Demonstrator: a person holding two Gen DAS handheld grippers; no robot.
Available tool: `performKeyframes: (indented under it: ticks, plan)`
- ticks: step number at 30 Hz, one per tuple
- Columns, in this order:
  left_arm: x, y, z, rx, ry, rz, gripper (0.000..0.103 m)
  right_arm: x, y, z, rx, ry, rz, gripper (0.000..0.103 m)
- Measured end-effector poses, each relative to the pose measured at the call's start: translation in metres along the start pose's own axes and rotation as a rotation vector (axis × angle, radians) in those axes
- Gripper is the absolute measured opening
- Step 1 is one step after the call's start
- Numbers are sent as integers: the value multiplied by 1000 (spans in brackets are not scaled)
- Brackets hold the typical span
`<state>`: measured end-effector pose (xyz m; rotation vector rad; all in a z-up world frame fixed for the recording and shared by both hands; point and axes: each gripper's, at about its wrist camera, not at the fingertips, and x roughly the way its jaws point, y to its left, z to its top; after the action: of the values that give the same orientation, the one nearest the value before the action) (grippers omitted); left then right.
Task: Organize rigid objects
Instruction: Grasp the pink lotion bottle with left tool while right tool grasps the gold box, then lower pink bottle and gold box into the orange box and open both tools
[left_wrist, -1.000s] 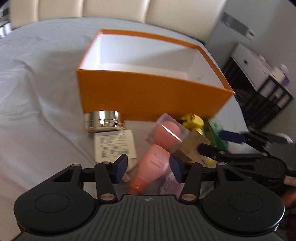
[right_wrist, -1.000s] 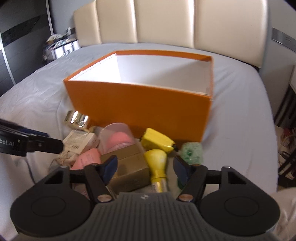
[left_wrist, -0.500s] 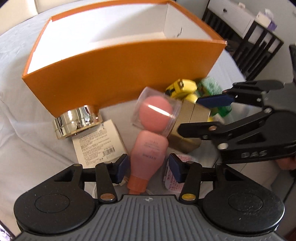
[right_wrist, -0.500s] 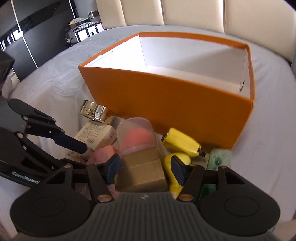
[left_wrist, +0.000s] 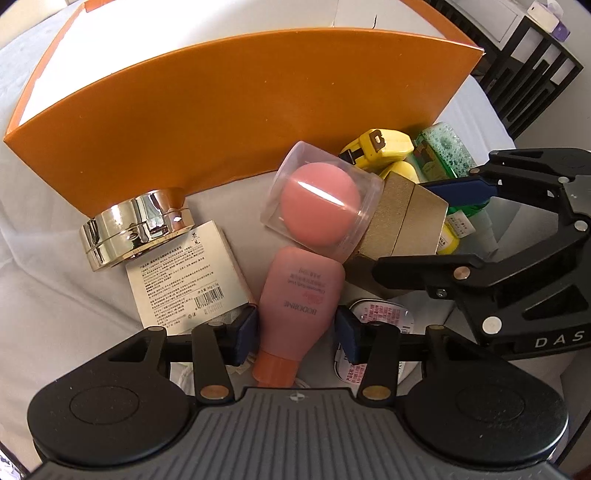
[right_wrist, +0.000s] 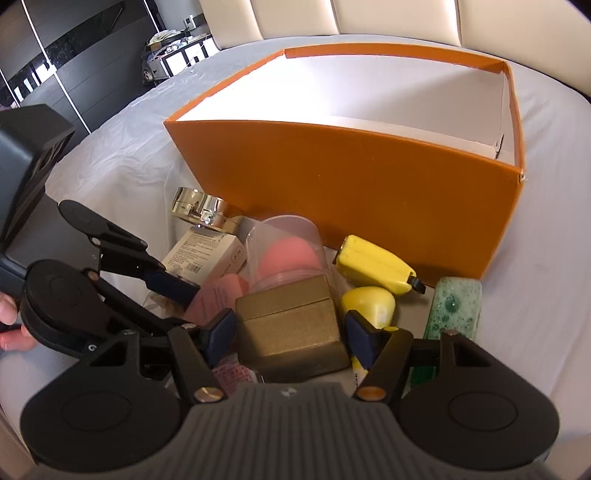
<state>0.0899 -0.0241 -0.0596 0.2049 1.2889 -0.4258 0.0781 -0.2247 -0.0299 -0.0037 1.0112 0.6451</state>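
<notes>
Bright daylight is flooding both fisheye views, washing out the orange box's (right_wrist: 351, 192) white interior toward twelve o'clock. Glare is streaking the clear sponge case (left_wrist: 320, 205) and gold jar (left_wrist: 138, 225). Edges are bowing; focus is softening slightly.

I've brought my left claw (left_wrist: 295, 328) down over the pink bottle (left_wrist: 301, 291), its jaws just closing to flank it, the near pad not quite touching. My right claw (right_wrist: 288, 332) has dropped toward the gold box (right_wrist: 291, 325), jaws just widening on either side of it.
</notes>
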Motion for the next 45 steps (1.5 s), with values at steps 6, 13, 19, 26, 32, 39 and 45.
performKeyframes:
  ticks: [6,13,19,26,32,39,45]
  plan:
    - [1,12,2,-63,43,-19,54,8,-6,4,51,26,21,67]
    - [-7,16,-4,-82,30,-12,48,8,-6,3,58,39,38,72]
    - [-25,29,-16,-178,-69,-51,47,11,4,1,-5,34,-3,64]
    - [-59,38,-32,-222,-194,-42,47,-1,9,-4,-41,-14,-7,63]
    - [-80,37,-30,-266,-301,-105,47,-22,7,-11,-14,-74,0,63]
    - [-128,41,-19,-307,-487,-114,47,-74,17,14,-32,-225,6,63]
    - [-156,58,31,-359,-616,-83,47,-103,11,70,26,-389,-29,63]
